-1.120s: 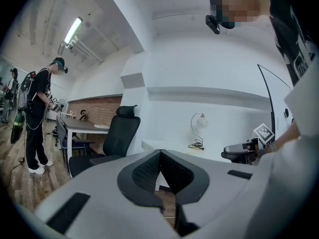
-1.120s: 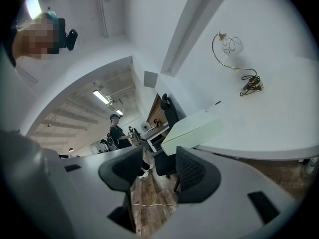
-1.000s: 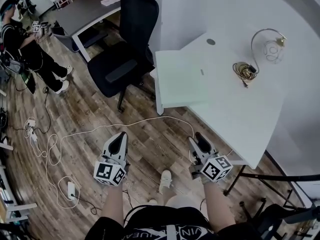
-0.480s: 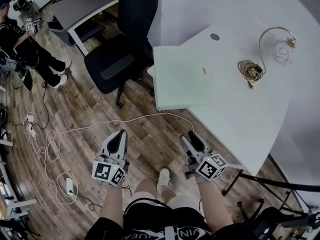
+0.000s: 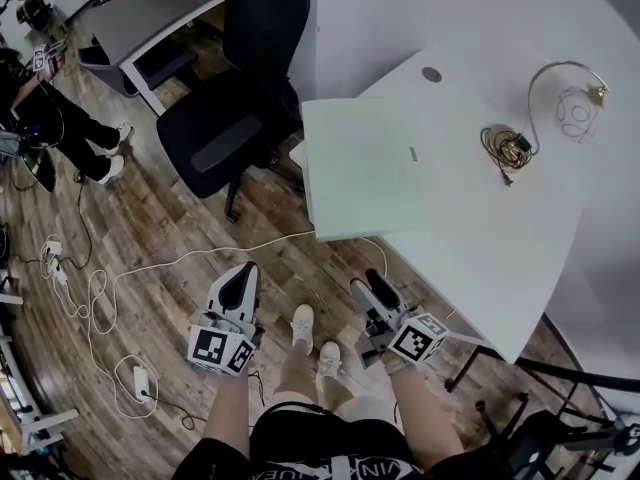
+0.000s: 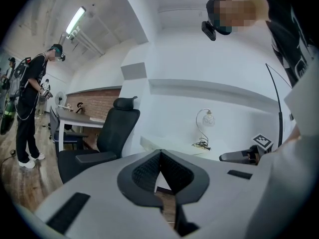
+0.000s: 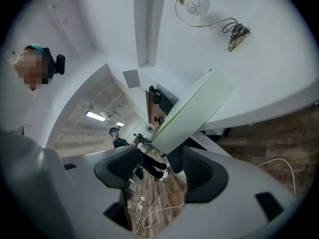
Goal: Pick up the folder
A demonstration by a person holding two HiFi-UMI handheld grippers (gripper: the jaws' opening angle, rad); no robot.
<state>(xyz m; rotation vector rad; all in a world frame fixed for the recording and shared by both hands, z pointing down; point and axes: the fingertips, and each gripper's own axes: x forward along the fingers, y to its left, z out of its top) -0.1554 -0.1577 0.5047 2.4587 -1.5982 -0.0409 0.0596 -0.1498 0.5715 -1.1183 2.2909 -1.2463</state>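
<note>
At the far left a person point(image 5: 40, 118) is half cut off by the frame edge. The left gripper point(image 5: 240, 278) hangs over the wooden floor with its jaws together and nothing between them. The pale green folder point(image 5: 365, 168) lies flat on the near-left corner of the white table point(image 5: 500, 238). Its left part overhangs the edge and hides part of the black chair point(image 5: 235, 98). The right gripper point(image 5: 368, 282) is well short of the folder. Its jaws stand apart, have just been opening, and are empty. At the far right stands a wire lamp point(image 5: 570, 103), and the tangle at its base is too small to make out.
</note>
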